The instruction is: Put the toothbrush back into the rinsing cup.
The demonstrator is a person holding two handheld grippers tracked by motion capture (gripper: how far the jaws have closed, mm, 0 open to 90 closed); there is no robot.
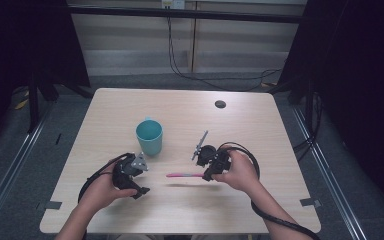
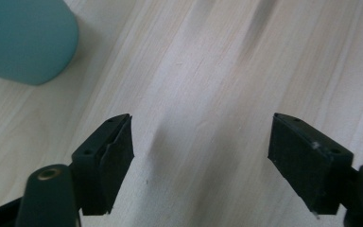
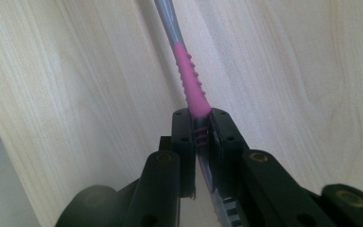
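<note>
A teal cup [image 1: 149, 136] stands upright left of the table's middle; its side shows in the left gripper view [image 2: 23, 40] at the upper left. My left gripper [image 1: 139, 186] is in a hand below the cup, apart from it, and stands open [image 2: 201, 156] over bare wood with nothing between its jaws. My right gripper [image 1: 206, 176] is shut on a slim pink-handled utensil [image 1: 185, 175] that sticks out level to the left, just above the table. In the right gripper view the jaws [image 3: 202, 125] pinch its ribbed pink grip [image 3: 189, 82], which runs on into a grey shaft.
The light wooden table [image 1: 180, 210] has a round dark cable hole [image 1: 220, 104] near its far edge. Cables trail from both grippers over the near edge. Dark curtains and floor rails flank the table.
</note>
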